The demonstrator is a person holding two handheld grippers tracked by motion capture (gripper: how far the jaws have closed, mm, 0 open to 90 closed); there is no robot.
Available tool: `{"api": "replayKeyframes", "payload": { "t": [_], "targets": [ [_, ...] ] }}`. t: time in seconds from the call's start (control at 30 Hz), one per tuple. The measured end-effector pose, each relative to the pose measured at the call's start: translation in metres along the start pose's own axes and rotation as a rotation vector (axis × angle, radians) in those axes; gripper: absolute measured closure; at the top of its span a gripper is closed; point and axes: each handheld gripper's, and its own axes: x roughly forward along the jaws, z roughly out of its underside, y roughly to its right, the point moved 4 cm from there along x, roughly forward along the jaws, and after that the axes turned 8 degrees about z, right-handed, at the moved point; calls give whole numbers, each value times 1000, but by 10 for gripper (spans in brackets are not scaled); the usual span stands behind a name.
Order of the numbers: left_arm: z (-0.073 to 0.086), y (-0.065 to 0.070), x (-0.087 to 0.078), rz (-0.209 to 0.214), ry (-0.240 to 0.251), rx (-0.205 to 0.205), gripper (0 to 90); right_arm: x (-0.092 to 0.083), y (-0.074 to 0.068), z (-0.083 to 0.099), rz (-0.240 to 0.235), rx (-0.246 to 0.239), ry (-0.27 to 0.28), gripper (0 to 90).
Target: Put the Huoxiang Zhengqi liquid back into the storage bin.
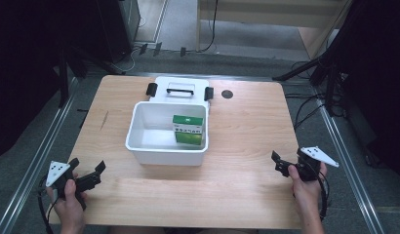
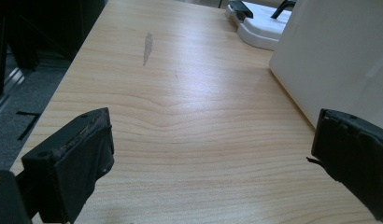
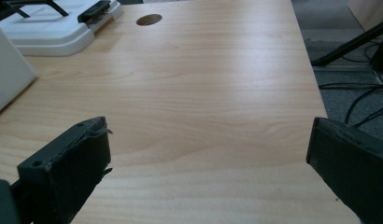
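Observation:
A white open bin [image 1: 166, 157] stands in the middle of the wooden table [image 1: 247, 131]. Inside it, a green carton [image 1: 188, 129] leans upright against the right wall. The bin's white lid [image 1: 181, 90], with a black handle and two black latches, lies flat just behind it. My left gripper [image 1: 87, 165] hovers open near the front left corner, with nothing between its jaws. In the left gripper view, my left gripper [image 2: 213, 140] has the bin's wall [image 2: 339, 51] ahead on its right. My right gripper [image 1: 290, 157] is open and empty at the front right, and bare wood lies between the jaws of my right gripper [image 3: 208, 144].
A round dark hole [image 1: 227, 94] sits in the table right of the lid, and the same hole [image 3: 149, 19] shows far ahead in the right gripper view. A grey scuff [image 2: 147, 46] marks the wood on the left. Tripod legs and cables [image 1: 315, 73] lie on the floor to the right.

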Motion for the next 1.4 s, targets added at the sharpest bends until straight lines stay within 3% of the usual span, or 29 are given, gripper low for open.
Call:
{"api": "replayKeyframes", "payload": {
  "t": [0.6,0.73,0.93,1.4],
  "targets": [
    [0,0,0,3,1,1,0,-33,20,47,47,-23,-14,3],
    [0,0,0,3,1,0,0,-41,25,52,55,-29,-9,4],
    [0,0,0,8,-9,-7,0,-47,28,56,104,17,24,64],
    [0,1,2,10,-23,-4,0,-47,27,58,69,30,27,73]
  ]
}}
